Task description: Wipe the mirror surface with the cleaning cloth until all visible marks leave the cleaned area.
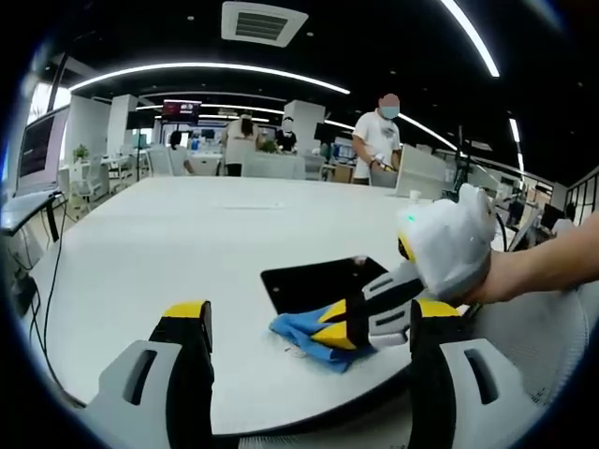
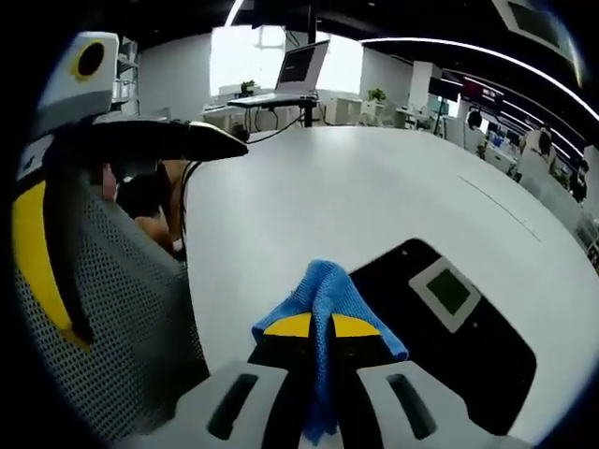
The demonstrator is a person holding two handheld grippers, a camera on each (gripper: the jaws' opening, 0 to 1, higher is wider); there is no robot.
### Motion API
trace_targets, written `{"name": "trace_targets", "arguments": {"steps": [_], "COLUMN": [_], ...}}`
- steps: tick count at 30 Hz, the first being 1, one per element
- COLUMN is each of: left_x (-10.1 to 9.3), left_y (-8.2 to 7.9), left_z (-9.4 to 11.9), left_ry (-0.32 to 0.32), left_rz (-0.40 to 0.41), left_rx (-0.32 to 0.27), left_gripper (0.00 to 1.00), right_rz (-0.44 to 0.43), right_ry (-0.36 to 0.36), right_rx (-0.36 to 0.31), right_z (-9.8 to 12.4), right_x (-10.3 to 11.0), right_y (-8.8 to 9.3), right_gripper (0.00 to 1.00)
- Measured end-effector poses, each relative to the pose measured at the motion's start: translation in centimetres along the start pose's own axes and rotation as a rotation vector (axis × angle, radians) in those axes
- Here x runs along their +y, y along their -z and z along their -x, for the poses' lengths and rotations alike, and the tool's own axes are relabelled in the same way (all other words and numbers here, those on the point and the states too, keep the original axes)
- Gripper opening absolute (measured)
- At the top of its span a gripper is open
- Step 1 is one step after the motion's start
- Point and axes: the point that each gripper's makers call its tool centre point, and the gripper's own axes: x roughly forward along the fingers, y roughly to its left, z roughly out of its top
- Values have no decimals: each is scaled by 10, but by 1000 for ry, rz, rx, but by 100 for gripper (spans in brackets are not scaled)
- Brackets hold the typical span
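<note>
1. The right claw is clamped on the cleaning cloth. In the right gripper view the blue fabric bunches up between the two yellow-tipped jaws at the lower centre of the frame and hangs over them.

2. In the left gripper view the right claw comes in from the right, held in a person's hand. The cleaning cloth sits low at centre, touching the near edge of the mirror.

3. The mirror is the dark flat panel lying on the white table, at lower right in the right gripper view. A ceiling fixture reflects in it as a pale square.

4. I judge the step in hand to be the start of wiping: the cloth is gripped and sits at the mirror's edge, not yet out across the glass.

5. Next, I reckon, the cloth must be pressed flat and swept over the whole panel, without pushing the mirror along the table.

6. I can't make out any marks on the glass, so how much is left to clean is unclear.

7. The left claw stands wide and empty at the bottom of its own view, jaws well apart.

8. Count: one mirror, one cloth, two claws, one table carrying them.
</note>
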Motion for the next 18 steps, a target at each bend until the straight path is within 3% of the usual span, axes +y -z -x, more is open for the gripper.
{"name": "trace_targets", "arguments": {"steps": [14,16,18], "left_x": [1,1,2], "left_y": [-4,-4,-4], "left_z": [0,0,0], "left_ry": [-1,-4,-6], "left_rz": [0,1,0], "left_rx": [-22,-24,-22], "left_gripper": [85,85,85], "right_rz": [19,59,45], "right_ry": [-13,37,50], "right_rx": [-23,-11,-20], "right_z": [-9,-12,-16], "right_x": [-18,-30,-39], "right_y": [-6,-8,-9], "right_gripper": [0,0,0]}}
